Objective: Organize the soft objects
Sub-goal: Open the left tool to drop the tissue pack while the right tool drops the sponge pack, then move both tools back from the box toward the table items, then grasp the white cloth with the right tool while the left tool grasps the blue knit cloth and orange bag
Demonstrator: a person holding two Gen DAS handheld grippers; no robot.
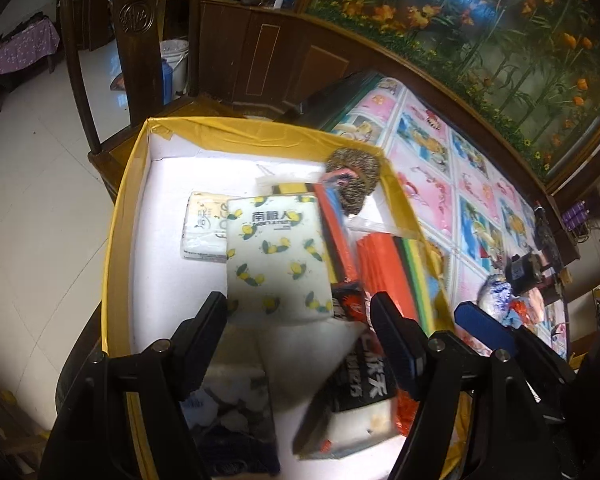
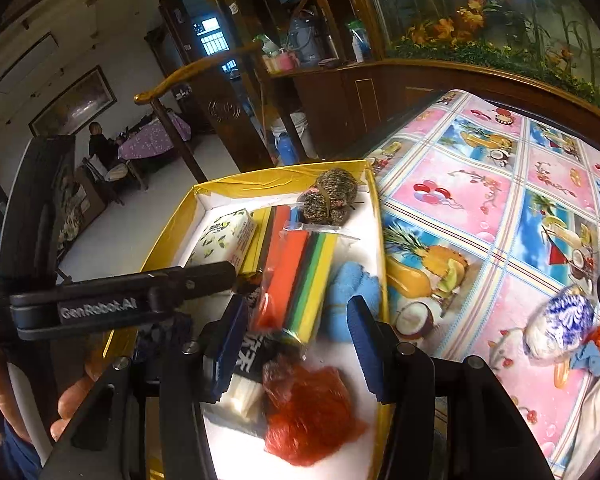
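**Operator:** Soft objects, counted from the box: two tissue packs with a lemon print, the nearer tissue pack lying flat and half over the second pack. Two sleeves of coloured sponges, one sponge sleeve and the other sleeve behind it. One blue cloth, one red crumpled bag, one black packet with white characters, one brown speckled plush.

**Colleague:** Where do they sit, and which way do they run?

**Operator:** All inside the yellow-rimmed box on its white floor. The nearer tissue pack's long axis runs away from my left camera toward the far wall. Both sponge sleeves lie lengthwise the same way, side by side along the right half. The plush is in the far right corner.

**Colleague:** And the fingers?

**Operator:** My left gripper stands apart, fairly wide, over the near edge of the tissue pack; nothing is pinched. My right gripper is also spread, with the end of the sponge sleeve and the black packet between the pads, but I think neither pad presses on them; blur makes that hard to judge.

**Colleague:** Outside the box?

**Operator:** One blue-and-white patterned bundle on the fruit-print tablecloth, well apart from the box.
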